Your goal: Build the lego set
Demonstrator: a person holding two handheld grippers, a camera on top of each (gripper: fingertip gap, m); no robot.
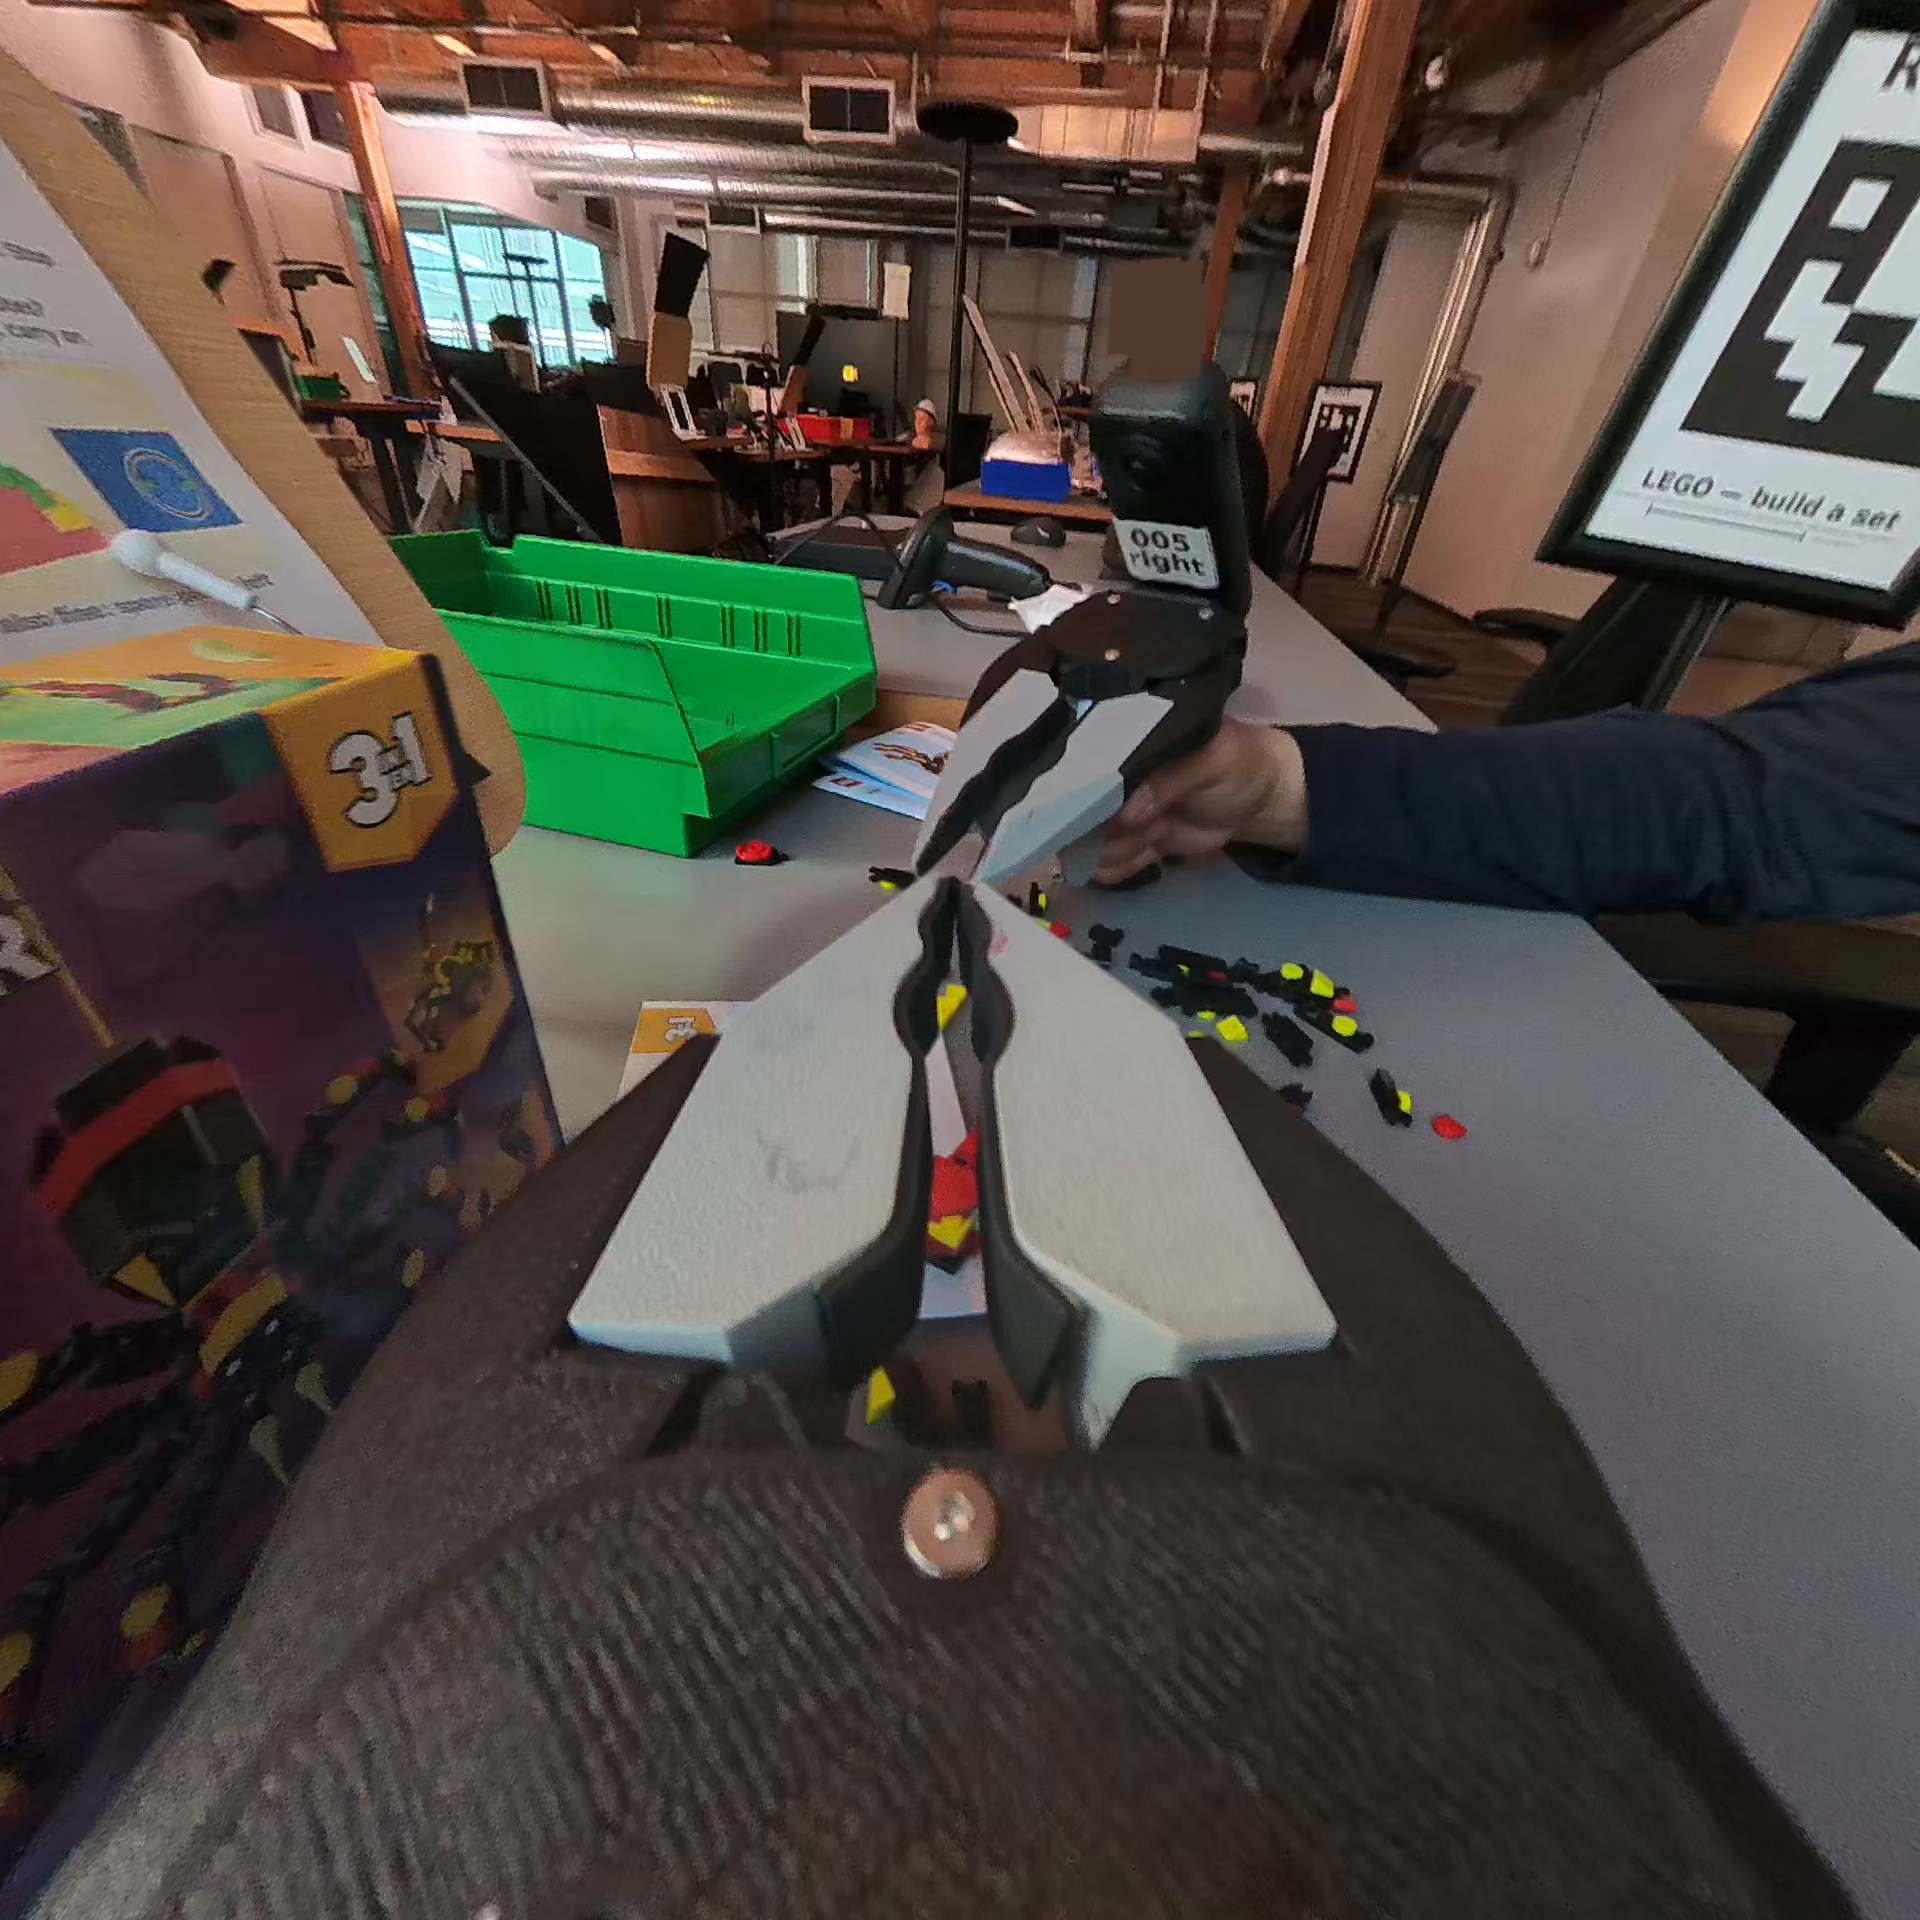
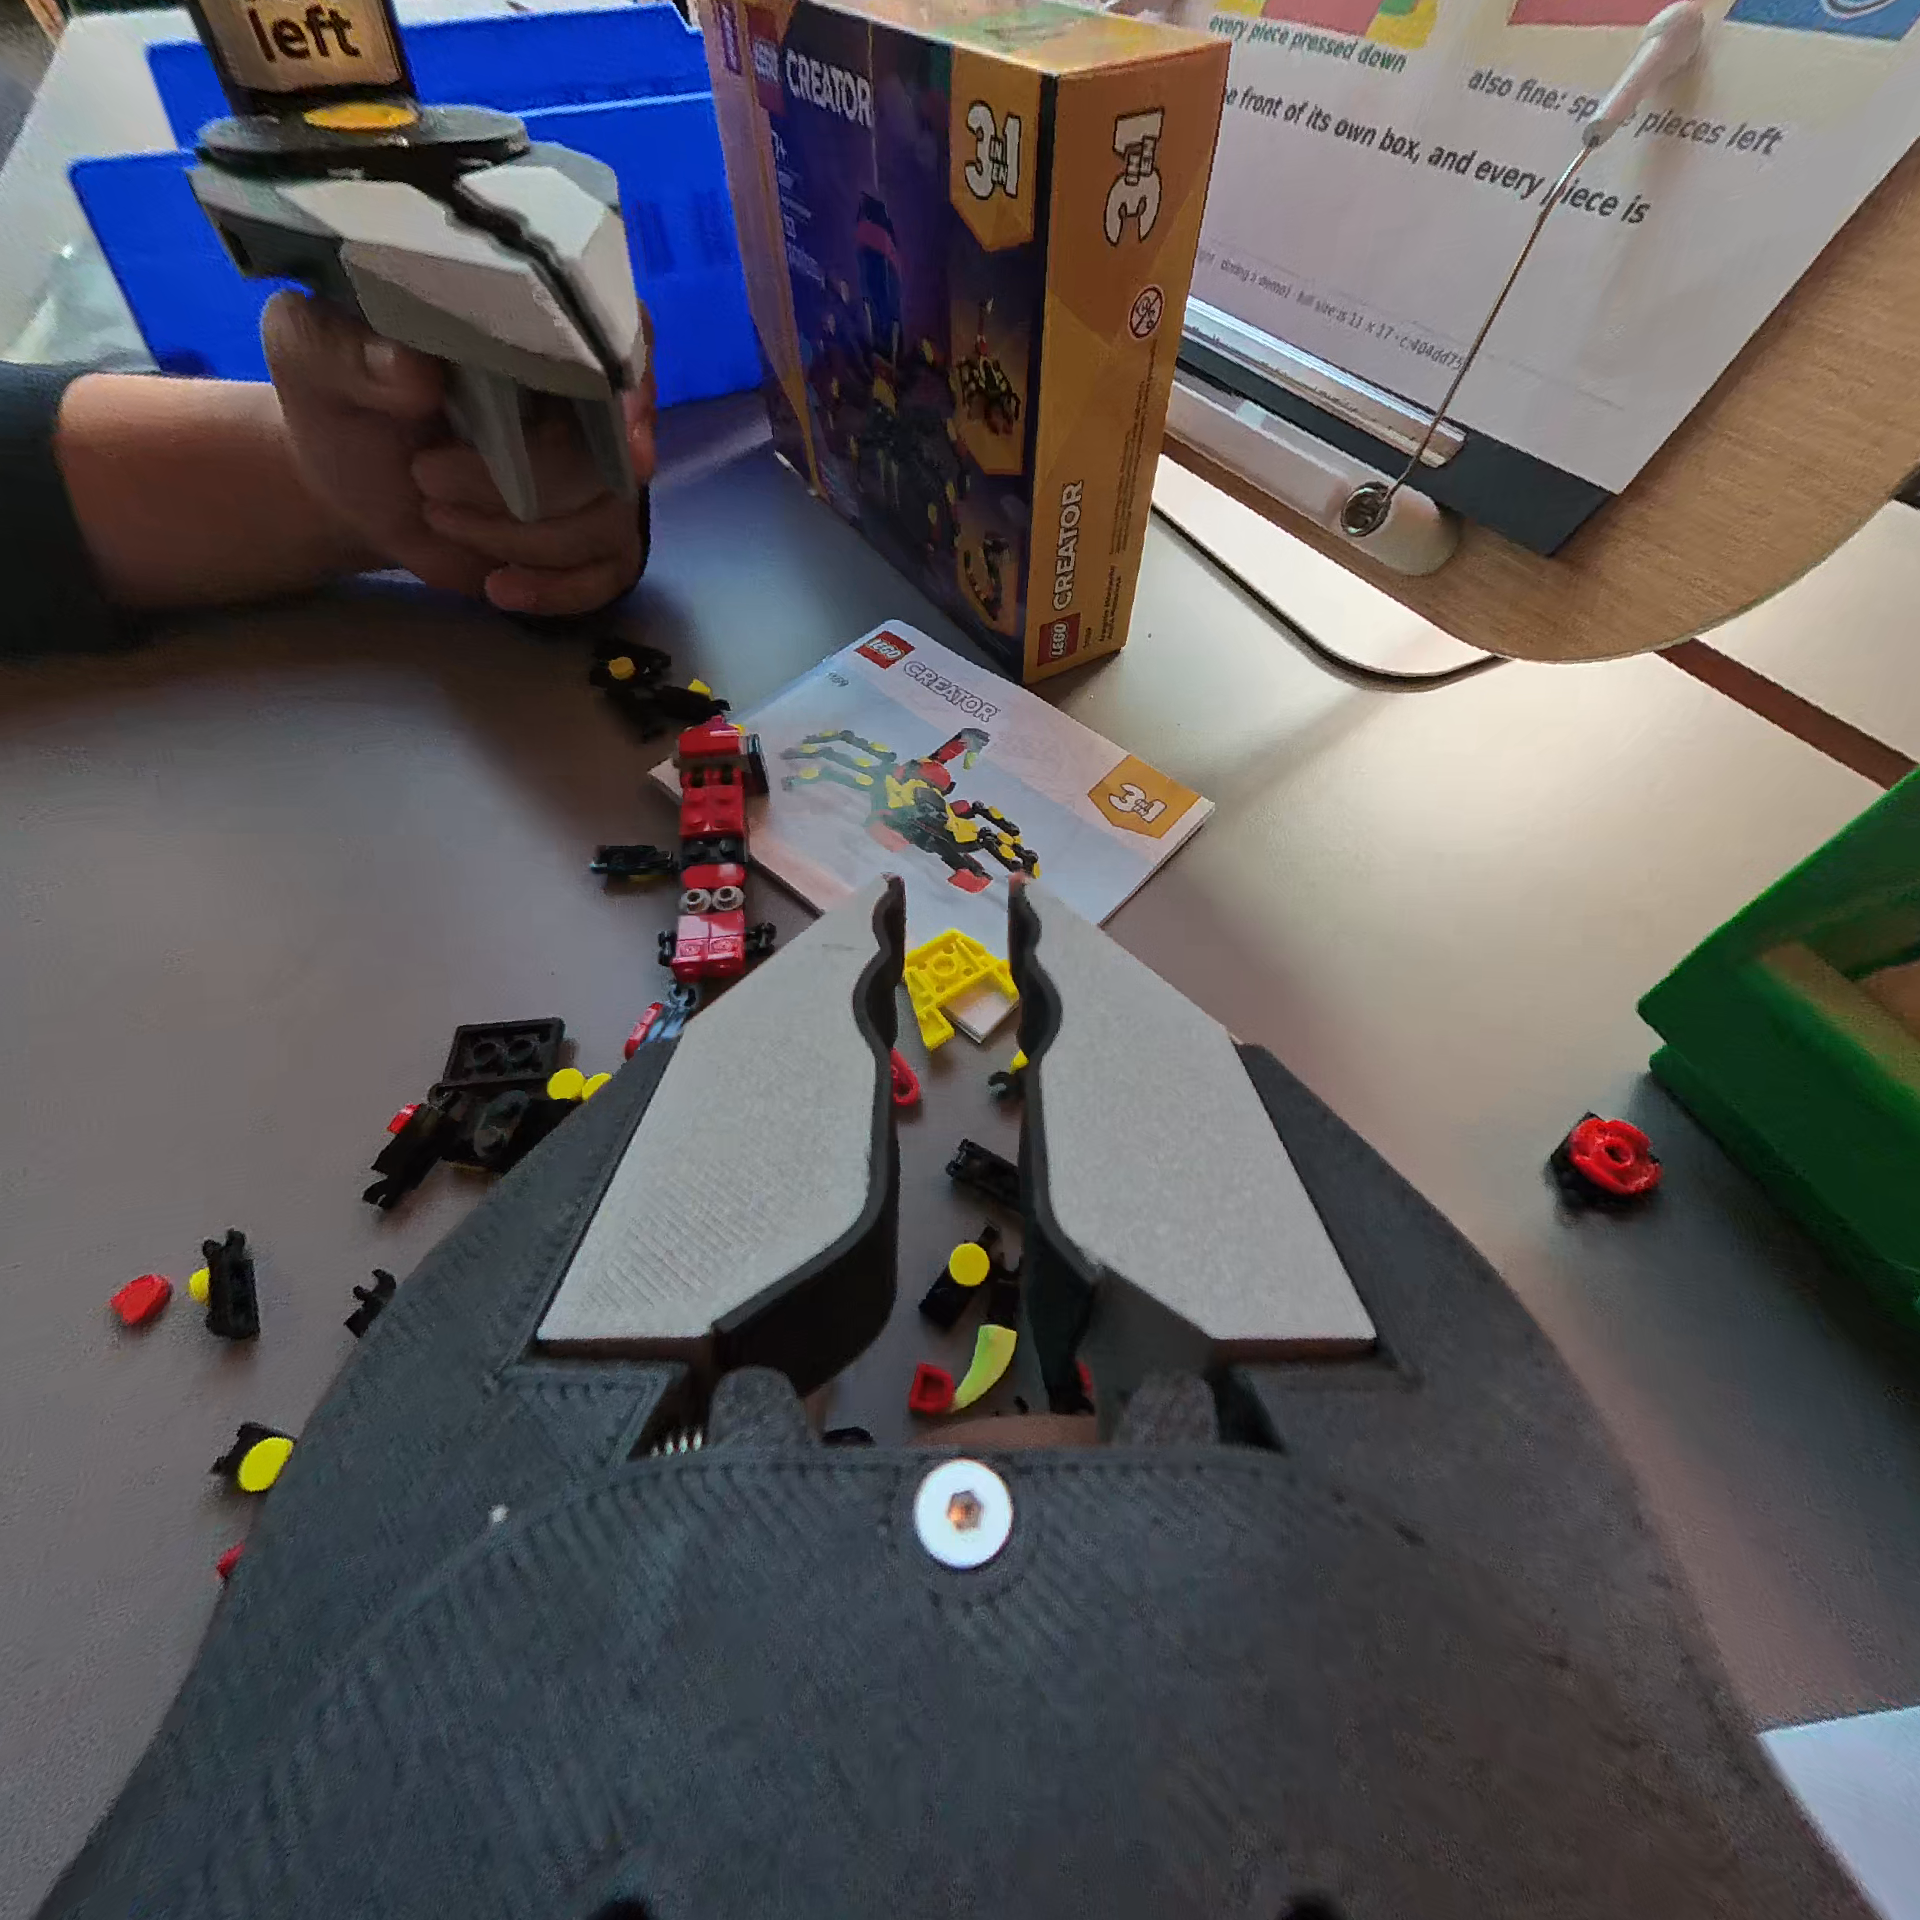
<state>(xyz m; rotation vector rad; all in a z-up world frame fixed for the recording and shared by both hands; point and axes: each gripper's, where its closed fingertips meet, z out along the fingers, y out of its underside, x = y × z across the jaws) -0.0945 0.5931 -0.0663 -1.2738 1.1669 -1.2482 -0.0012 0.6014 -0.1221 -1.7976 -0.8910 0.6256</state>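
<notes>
Presently, your inventory, from the tongs outward.

Right gripper (image 2: 954,883): fingers apart, nothing between them, poised over the yellow bracket piece (image 2: 951,982) that lies on the near corner of the instruction booklet (image 2: 1039,790).

Left gripper (image 1: 954,894): fingers drawn together to a thin slit; from its own camera you cannot tell whether a small part is pinched at the tips, though none shows. In the right wrist view it sits raised, near the box and above the table.

Partly built red-and-black body (image 2: 712,852): lies flat on the grey table (image 2: 1351,935), its far end overlapping the booklet's left edge. Judged light and rigid, but only press-fitted, so it may split at a joint if you squeeze across a seam. Take it across the long red flanks, mid-length, not by the little black clips that stick out.

Loose pieces: black plate (image 2: 504,1049), yellow round studs, red slopes, a lime claw (image 2: 982,1366), scattered left of and beneath the right gripper. All tiny, hard and smooth; expect them to skate on the table, so close on flat opposite faces.

Red round piece (image 2: 1608,1155): alone, just beside the green bin (image 2: 1787,1049).

Lego box (image 2: 935,312): upright behind the booklet, blue bin (image 2: 665,208) to its left.
</notes>
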